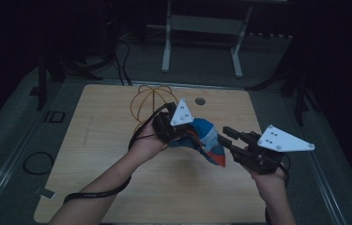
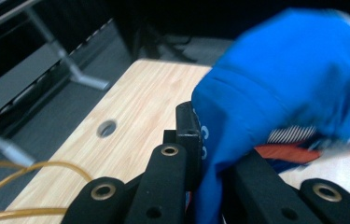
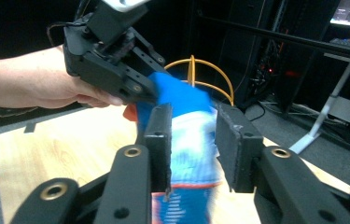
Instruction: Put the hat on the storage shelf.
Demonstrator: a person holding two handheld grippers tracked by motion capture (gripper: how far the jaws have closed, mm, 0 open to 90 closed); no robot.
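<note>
A blue cloth point(image 1: 206, 138) with white and orange-red patches hangs in the air over the middle of the wooden table point(image 1: 108, 154). My left gripper point(image 1: 183, 137) is shut on its upper left edge; in the left gripper view the blue cloth point(image 2: 280, 84) bulges out from between the closed jaws of this gripper point(image 2: 205, 140). My right gripper point(image 1: 224, 137) comes in from the right, open. In the right gripper view its jaws point(image 3: 193, 119) stand apart on either side of the hanging cloth point(image 3: 193, 144), blurred there. The left gripper point(image 3: 149, 93) shows just beyond, holding the cloth's top.
A yellow wire frame point(image 1: 150, 101) stands at the table's far edge behind the left hand. A round hole point(image 1: 200, 101) is in the tabletop near it. White desk legs point(image 1: 166, 47) stand on the floor beyond. Black cables trail on the left.
</note>
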